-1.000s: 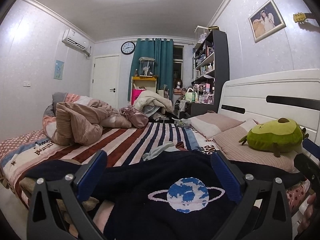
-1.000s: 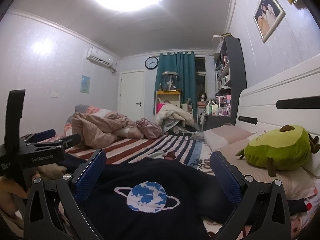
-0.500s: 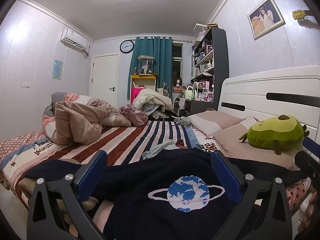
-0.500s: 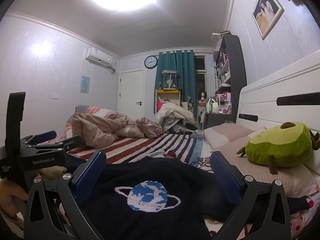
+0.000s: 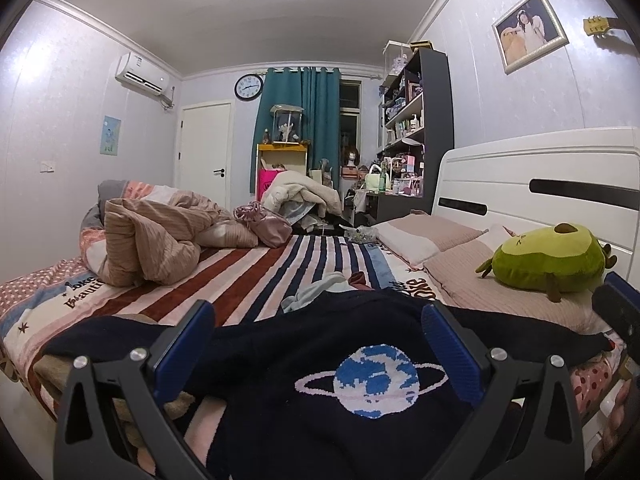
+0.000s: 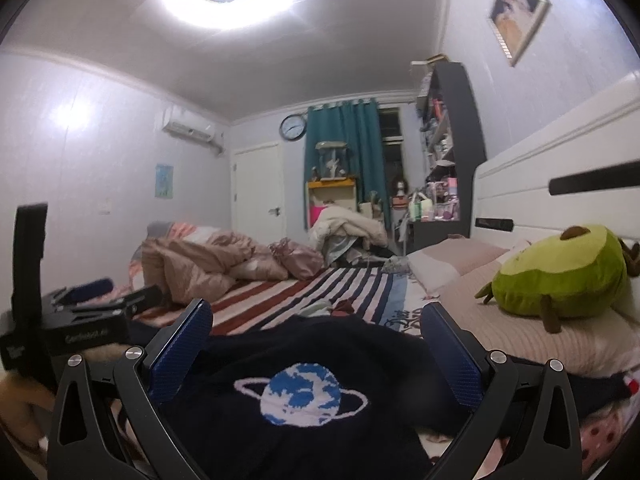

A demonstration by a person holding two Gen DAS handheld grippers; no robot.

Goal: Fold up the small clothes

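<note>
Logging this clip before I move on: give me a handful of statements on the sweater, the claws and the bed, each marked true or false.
1. The navy knit sweater with a blue ringed-planet design lies spread on the bed. True.
2. The left claw is shut on the sweater. False: its jaws stand wide apart, holding nothing.
3. The green avocado plush toy lies on the pink ribbed pillow by the white headboard. True.
4. The right claw grips a sleeve. False: it is open and empty.
5. The crumpled pink-beige quilt covers the sweater. False: it lies apart from the sweater, farther up the striped blanket.
</note>
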